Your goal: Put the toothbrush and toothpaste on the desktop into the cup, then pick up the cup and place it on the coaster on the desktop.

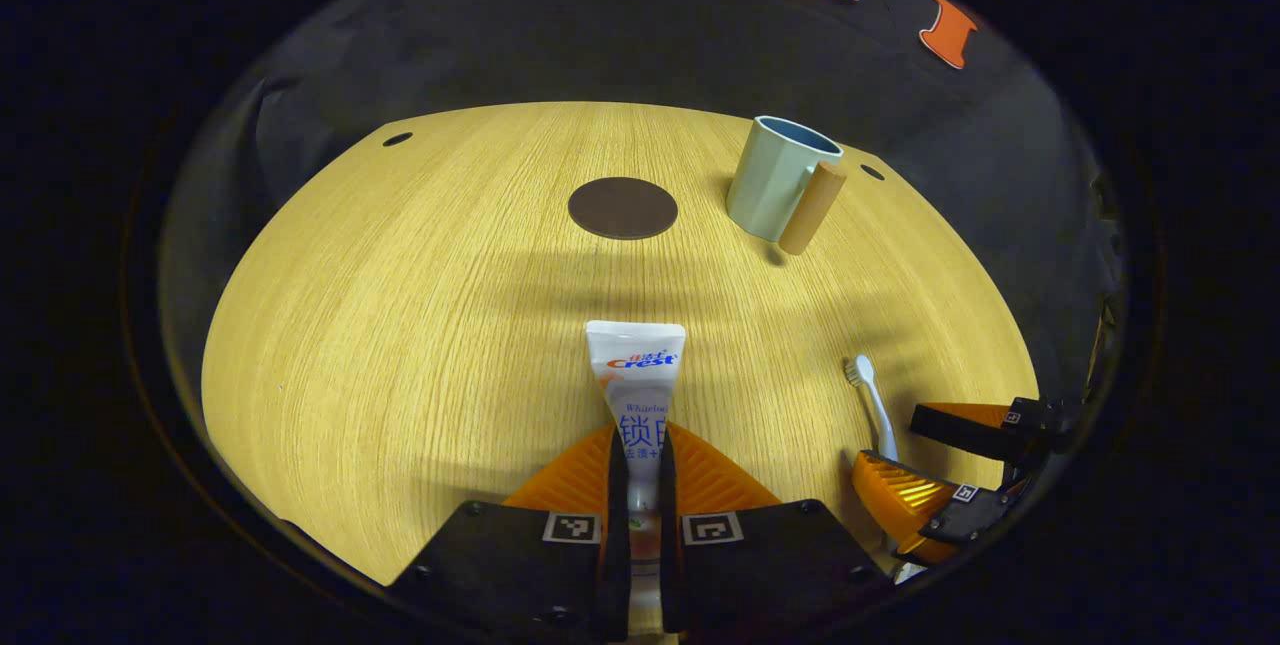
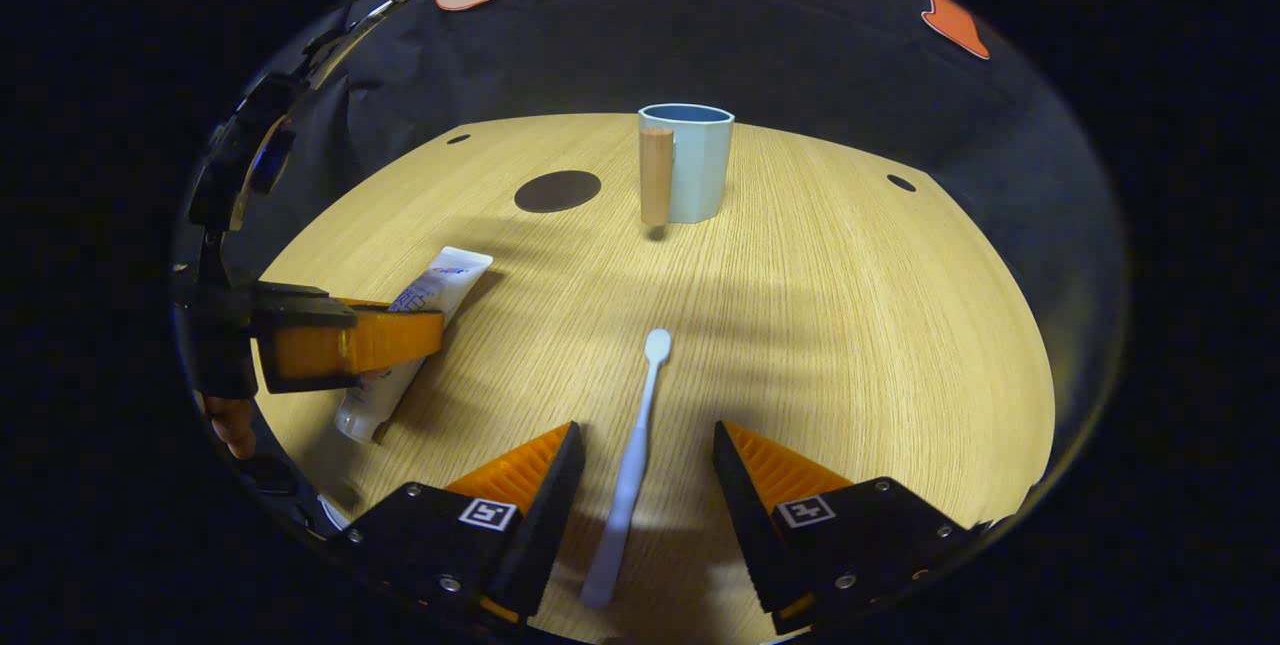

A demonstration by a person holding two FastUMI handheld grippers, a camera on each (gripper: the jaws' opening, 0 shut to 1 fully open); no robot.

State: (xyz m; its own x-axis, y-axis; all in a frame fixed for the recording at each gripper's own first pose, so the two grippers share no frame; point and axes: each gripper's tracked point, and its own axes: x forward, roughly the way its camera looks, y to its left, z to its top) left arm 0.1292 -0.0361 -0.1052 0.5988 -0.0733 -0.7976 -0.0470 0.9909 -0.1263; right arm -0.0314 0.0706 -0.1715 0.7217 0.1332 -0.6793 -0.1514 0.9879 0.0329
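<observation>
In the left gripper view, the left gripper (image 1: 640,470) is closed on the toothpaste (image 1: 637,380): both fingers press the tube from its two sides, and the flat end of the tube points away from the gripper, toward the coaster (image 1: 622,208). The tube lies low over the wooden desktop (image 1: 400,325); I cannot tell if it touches the wood. The cup (image 1: 775,175) stands upright to the right of the coaster, apart from it, with its wooden handle (image 1: 811,208) on the near side. The toothbrush (image 1: 872,405) lies on the desktop well to the right of the toothpaste, its bristle head toward the cup. The right gripper (image 1: 925,460) is at the handle end of the toothbrush, with its fingers apart.

In the right gripper view, the right gripper (image 2: 645,460) is wide open and holds nothing. The toothbrush (image 2: 630,475) lies on the desktop (image 2: 850,325) between the two fingers, touching neither, and its head points toward the cup (image 2: 695,165). The cup stands upright far ahead, handle (image 2: 656,175) on its left. The coaster (image 2: 557,191) lies left of the cup, apart. The left gripper (image 2: 395,337) is at the left, clamped across the toothpaste (image 2: 425,315).
</observation>
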